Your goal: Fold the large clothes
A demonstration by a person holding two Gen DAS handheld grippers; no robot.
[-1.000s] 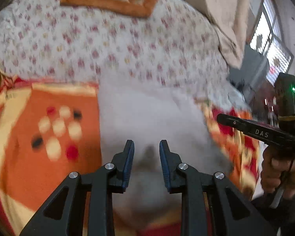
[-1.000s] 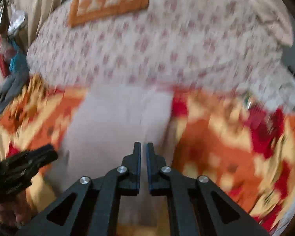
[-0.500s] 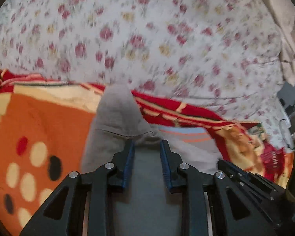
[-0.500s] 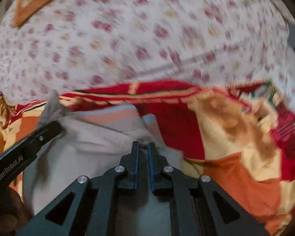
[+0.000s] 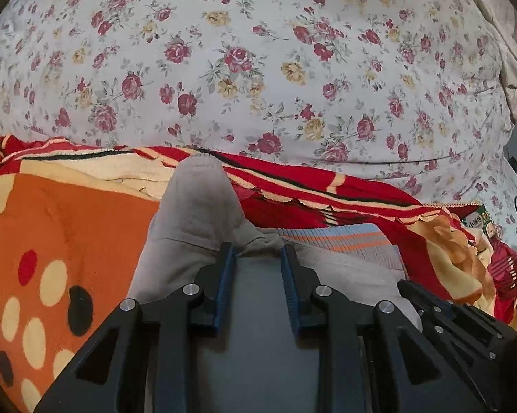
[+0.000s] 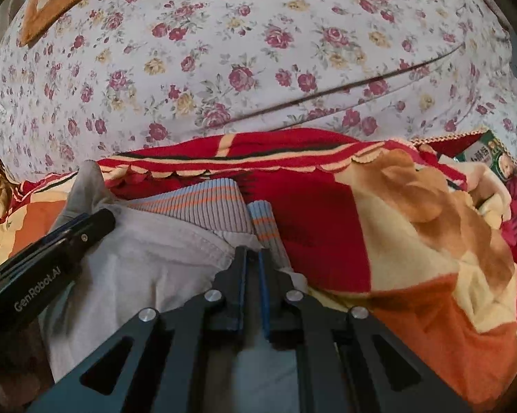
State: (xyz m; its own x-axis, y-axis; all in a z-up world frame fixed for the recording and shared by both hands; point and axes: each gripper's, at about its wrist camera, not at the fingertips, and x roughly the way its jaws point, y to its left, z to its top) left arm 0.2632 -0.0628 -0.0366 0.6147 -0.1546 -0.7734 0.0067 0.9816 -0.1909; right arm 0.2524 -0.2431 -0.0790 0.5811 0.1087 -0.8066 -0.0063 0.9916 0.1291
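A floral bedsheet (image 5: 258, 69) covers the bed and fills the area beyond both claws. Nearer, under and around both claws, lies a red and orange blanket (image 6: 413, 241); its orange panel with cream, red and black dots sits to the left of the left claw, and its red striped border runs across just beyond the fingertips.

The grey garment (image 5: 196, 213) lies on the blanket directly under both claws. One rounded part of it stands up just ahead of the left claw, slightly to its left. A striped ribbed band in blue, grey and orange (image 6: 210, 206) lies ahead of the right claw, between the two claws (it appears to belong to the same garment, but the join is hidden).

The left claw (image 5: 257, 258) points down at the garment. Its jaws stand partly apart with grey cloth between them; whether the blue pads press on the cloth cannot be told. The right claw (image 6: 251, 256) has its jaws together, clamped on the garment's edge beside the ribbed band, with cloth bunched at the tips. The two claws are near each other, side by side.

An orange checked cushion (image 6: 52, 3) lies far beyond the right claw, to the upper left. A small green printed packet (image 6: 492, 158) lies on the blanket's far edge, to the right of the right claw.
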